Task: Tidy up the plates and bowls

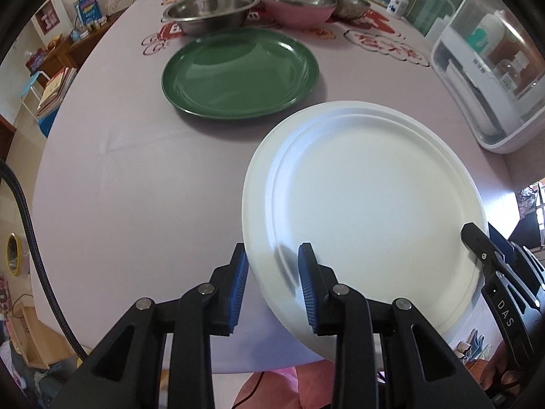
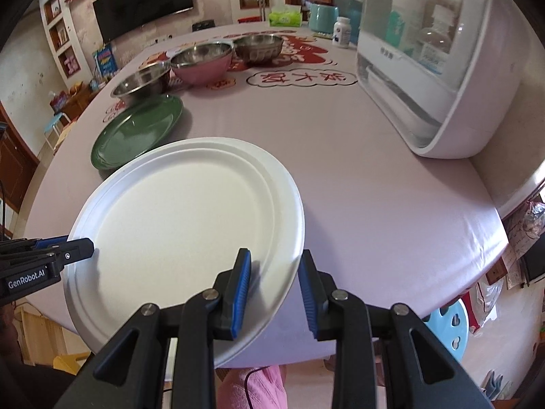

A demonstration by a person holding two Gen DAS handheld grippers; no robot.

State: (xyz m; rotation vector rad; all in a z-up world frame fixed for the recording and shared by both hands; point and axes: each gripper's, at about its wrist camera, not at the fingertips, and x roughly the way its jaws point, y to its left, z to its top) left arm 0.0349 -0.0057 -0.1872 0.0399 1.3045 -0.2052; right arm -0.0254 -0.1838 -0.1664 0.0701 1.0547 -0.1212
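Fingers [image 1: 308, 293] of both grippers straddle the white plate's [image 1: 368, 197] near edge, spread.

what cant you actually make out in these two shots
- Near rim of the white plate: hidden behind the left gripper in the left wrist view and the right gripper in the right wrist view.
- Whether that plate rests on the table or hangs past its edge: unclear in both.
- Printed labels inside the white cabinet: too small, blurred by the clear cover.
- Third steel bowl: partly blocked by the pink bowl.
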